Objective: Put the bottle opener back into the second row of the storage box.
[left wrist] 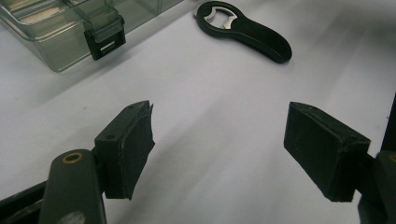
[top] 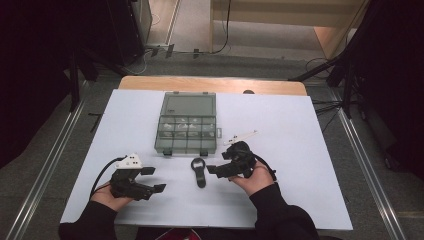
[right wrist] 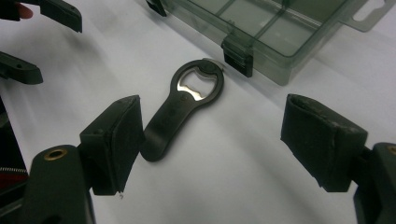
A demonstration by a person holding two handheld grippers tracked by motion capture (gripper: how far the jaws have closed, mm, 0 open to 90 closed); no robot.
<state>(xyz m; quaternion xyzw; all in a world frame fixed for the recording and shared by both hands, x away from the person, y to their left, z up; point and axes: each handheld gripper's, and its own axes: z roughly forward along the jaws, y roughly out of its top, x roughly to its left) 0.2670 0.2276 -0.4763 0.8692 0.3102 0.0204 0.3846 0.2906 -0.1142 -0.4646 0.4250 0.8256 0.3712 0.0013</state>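
Both grippers, left gripper (top: 155, 179) and right gripper (top: 214, 169), stand spread and empty, flanking the bottle opener (top: 198, 171). Approach seems underway. Next, the right one likely must straddle its handle near the organizer box (top: 186, 123).

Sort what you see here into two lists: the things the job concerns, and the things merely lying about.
Job in hand:
bottle opener
compartment box
left gripper, open
right gripper, open

Lying about:
cables on the floor
white table cover
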